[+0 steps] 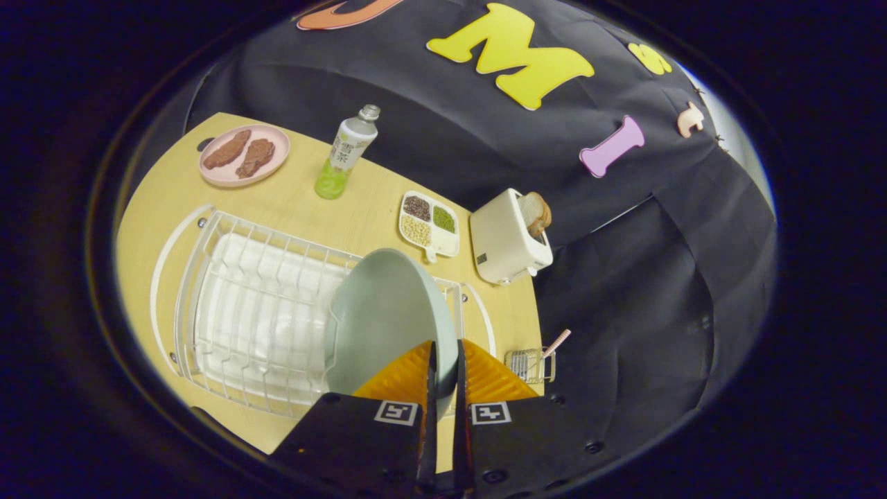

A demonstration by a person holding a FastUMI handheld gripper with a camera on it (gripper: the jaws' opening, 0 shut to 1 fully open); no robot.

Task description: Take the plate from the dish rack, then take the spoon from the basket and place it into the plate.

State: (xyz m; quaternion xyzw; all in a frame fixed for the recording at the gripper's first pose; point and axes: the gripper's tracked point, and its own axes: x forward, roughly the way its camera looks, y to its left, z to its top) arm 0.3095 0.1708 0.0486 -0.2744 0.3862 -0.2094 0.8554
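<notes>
Wooden table (291, 208), seen from above, holding these items from left to right. Pink plate (244, 155) at the far left corner, carrying two brown pieces of meat-like food. Bottle (346, 152) just right of it, upright on the table, metal cap, green liquid in its lower part. White wire rack (256, 312) nearer the fingers, long, with a white drip tray beneath; its slots at the left and middle hold nothing. Pale green plate (384, 319) standing on edge at the rack's right end, its hollow face turned toward the left, its rim held in the gripper (443, 360). Gripper: clamped on that plate's rim, one finger on each face, the two fingers nearly together with only the rim between them. Whether the plate's lower edge touches the rack wires cannot be told. White divided dish (429, 223) beyond the plate, four compartments, with dark, green and pale beans or grains in three of them. White toaster (508, 239) right of the dish, at the table's far right edge, a slice of bread sticking up from its slot. Small wire basket (528, 365) just right of the fingers, near the table's edge, with a pink spoon (558, 342) handle leaning out of it toward the right.
</notes>
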